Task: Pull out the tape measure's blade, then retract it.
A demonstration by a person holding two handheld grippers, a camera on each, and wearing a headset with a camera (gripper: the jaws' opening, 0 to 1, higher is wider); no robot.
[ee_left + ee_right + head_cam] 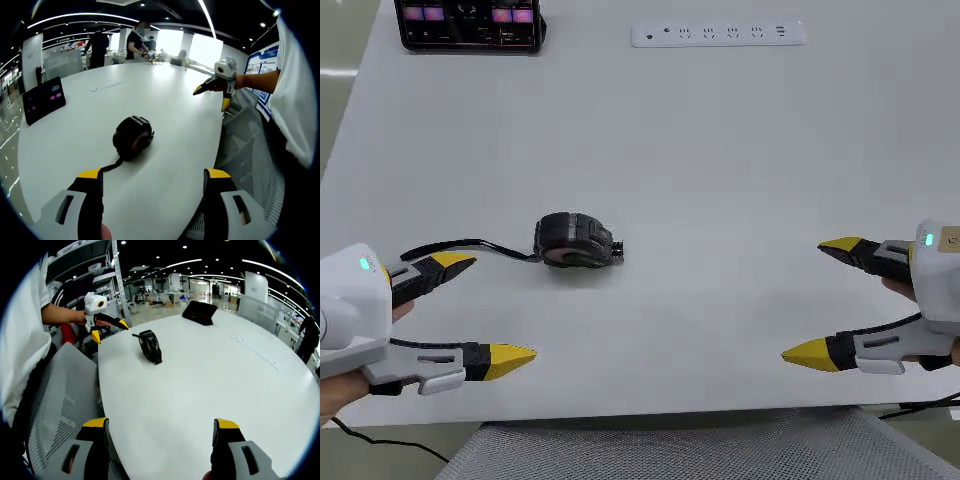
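Tablet [470, 25] cut off by top edge, tape measure [572, 240] label too small to read; mesh chair [700, 445] cropped at bottom

The head view looks steeply down at the surface [720, 150] from its near edge, tape measure [575, 241] just off centre toward 9 o'clock. The left gripper view skims low across it, tape measure close at 12 o'clock, right tool [210, 100] at 1 o'clock; the right gripper view faces back from farther off, left tool [110, 332] at 10 o'clock.
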